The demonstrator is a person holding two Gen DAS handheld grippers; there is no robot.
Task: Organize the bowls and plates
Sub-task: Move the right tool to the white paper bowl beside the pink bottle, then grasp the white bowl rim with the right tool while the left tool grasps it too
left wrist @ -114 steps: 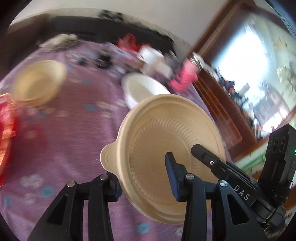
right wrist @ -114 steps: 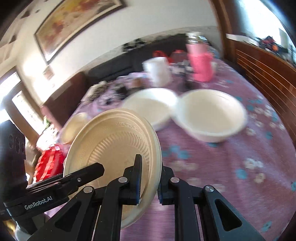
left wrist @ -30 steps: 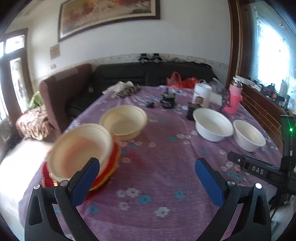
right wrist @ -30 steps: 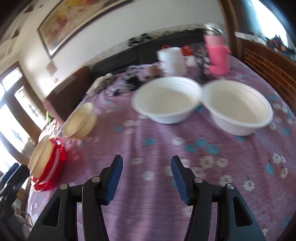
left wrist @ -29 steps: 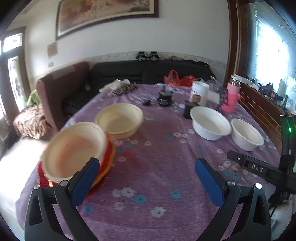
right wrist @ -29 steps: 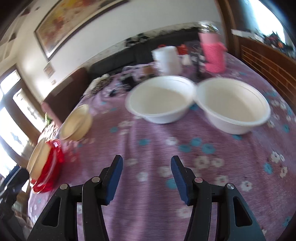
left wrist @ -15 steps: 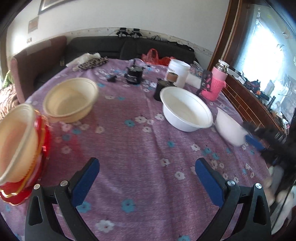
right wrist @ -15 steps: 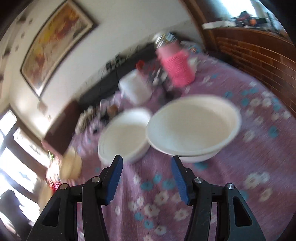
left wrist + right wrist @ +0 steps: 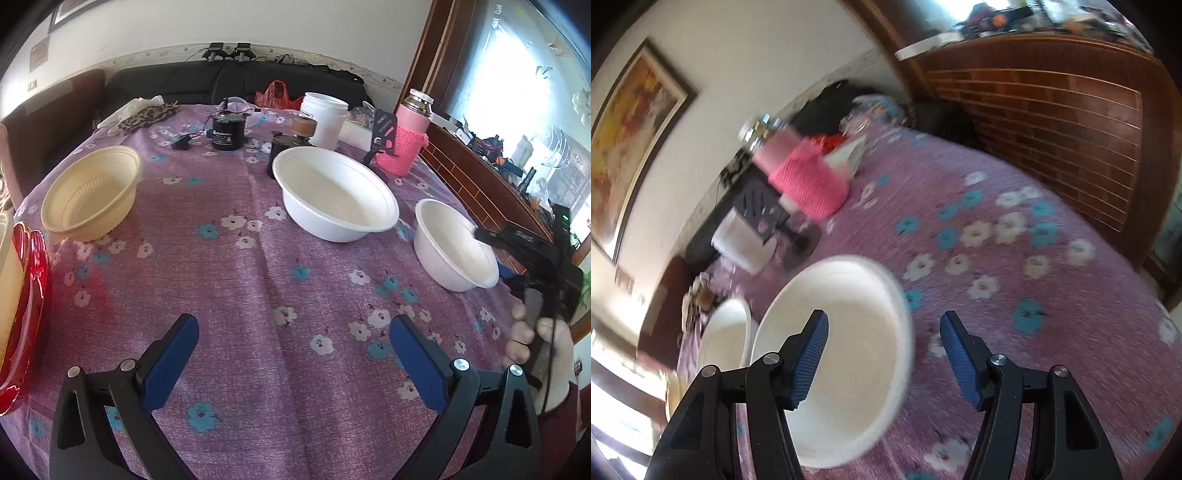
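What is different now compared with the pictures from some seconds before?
Both tongs let go of the cream plate; it sits on the red stack. The right tongs, open, moved to the small white bowl, rim between the jaws. The left tongs are open. Other bowls stayed.

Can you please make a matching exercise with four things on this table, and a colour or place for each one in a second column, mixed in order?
Things:
1. small white bowl
2. large white bowl
3. cream bowl
4. bottle sleeve

Descriptions:
A. knitted pink
B. stands alone on the left of the purple cloth
C. in the middle, in front of the white tub
D. nearest to the right gripper

Pairs: 1-D, 2-C, 3-B, 4-A
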